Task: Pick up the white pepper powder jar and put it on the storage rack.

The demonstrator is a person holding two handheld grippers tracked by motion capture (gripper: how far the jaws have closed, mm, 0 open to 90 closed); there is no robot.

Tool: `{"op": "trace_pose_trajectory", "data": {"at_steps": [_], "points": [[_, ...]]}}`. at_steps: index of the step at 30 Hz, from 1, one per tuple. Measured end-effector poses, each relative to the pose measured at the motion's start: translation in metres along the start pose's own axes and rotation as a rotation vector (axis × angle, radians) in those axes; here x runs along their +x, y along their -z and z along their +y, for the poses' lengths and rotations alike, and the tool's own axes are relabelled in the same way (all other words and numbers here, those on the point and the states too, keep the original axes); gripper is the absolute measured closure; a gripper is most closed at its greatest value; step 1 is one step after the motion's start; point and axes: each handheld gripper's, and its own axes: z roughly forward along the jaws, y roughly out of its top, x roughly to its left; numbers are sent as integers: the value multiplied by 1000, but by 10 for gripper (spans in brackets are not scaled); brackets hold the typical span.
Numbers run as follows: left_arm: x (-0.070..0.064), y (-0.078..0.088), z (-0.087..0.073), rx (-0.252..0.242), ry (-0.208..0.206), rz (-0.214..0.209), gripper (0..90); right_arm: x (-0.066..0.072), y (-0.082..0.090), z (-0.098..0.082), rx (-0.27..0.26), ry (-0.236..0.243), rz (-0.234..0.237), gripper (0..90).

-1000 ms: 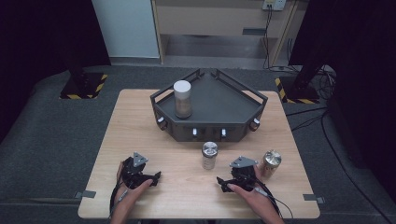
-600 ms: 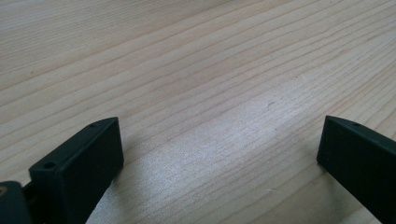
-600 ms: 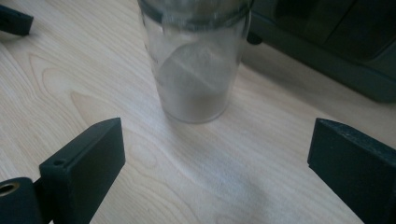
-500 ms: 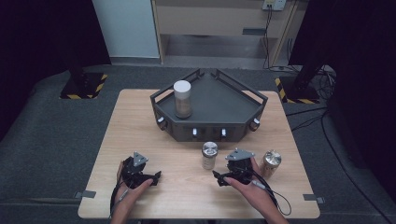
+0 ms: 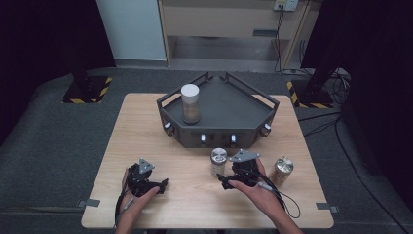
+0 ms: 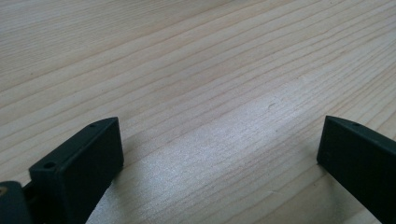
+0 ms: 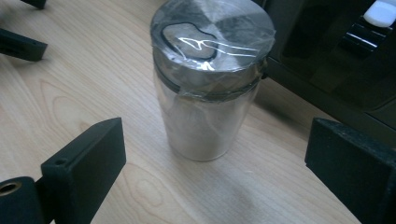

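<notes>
Right gripper (image 7: pixel 215 154): fingers (image 7: pixel 84 163) spread wide, nothing pressed between them, aimed at a clear lidded jar (image 7: pixel 212 79) standing upright on the desk just ahead. Jar wrapped in shiny plastic film, silver lid on top, no readable label. Seen from the high view, same jar (image 5: pixel 218 161) just beside the right gripper (image 5: pixel 233 179), near the front edge of a dark angular tray (image 5: pixel 265 105).

Left gripper (image 6: pixel 219 149): fingers (image 6: pixel 84 158) likewise wide apart, empty, over bare pale wood. From above, left gripper (image 5: pixel 148 183) low on the desk, well apart from the jar.

Further out: a gold-toned can (image 5: pixel 282 170) to the right of the right hand, a tall white-topped cylinder (image 5: pixel 190 103) upright inside the tray. White knobs along the tray's front wall.

Desk (image 5: pixel 146 126) of light wood grain, on grey carpet. Black curtains at both sides, yellow-and-black striped stand bases, cables on the floor at right. No writing legible anywhere.
</notes>
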Motion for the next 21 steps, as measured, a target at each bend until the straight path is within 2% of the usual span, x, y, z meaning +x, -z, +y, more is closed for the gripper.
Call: {"op": "trace_pose_trajectory", "data": {"at_steps": [21], "points": [[0, 0, 0, 0, 0, -1, 0, -2, -19, 5, 16, -12, 6, 56]]}}
